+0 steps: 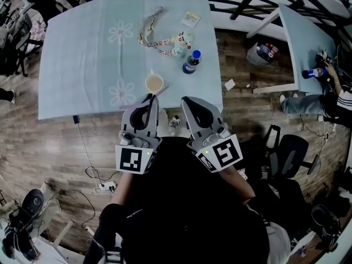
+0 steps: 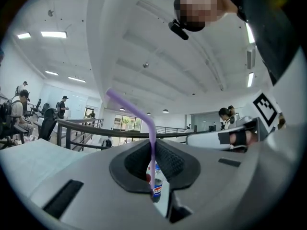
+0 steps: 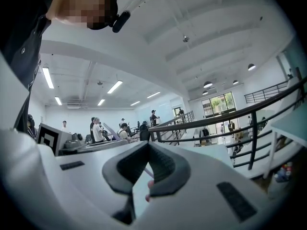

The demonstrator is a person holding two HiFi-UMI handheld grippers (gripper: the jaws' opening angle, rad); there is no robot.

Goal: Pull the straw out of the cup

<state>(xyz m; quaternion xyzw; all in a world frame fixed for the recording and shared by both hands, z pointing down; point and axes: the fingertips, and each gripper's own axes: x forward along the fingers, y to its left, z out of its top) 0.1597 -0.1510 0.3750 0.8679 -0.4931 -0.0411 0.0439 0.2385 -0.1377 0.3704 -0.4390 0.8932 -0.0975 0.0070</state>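
Observation:
A paper cup [image 1: 154, 83] stands near the front edge of the light blue table [image 1: 82, 54]. My left gripper [image 1: 150, 99] hovers just in front of the cup and is shut on a purple straw [image 2: 152, 128]. The straw rises from between the pads of the left gripper [image 2: 152, 145] and bends off to the left at its top. A thin stretch of the straw [image 1: 164, 88] shows beside the cup, clear of its rim. My right gripper [image 1: 187, 102] hangs to the right of the cup. The pads of the right gripper [image 3: 147, 145] are together and hold nothing.
A blue-labelled bottle [image 1: 191, 62] stands right of the cup, with a soft toy on a patterned strap [image 1: 159, 40] behind it and a small packet [image 1: 191, 18] further back. A second table [image 1: 308, 43] and an office chair [image 1: 289, 153] are at the right.

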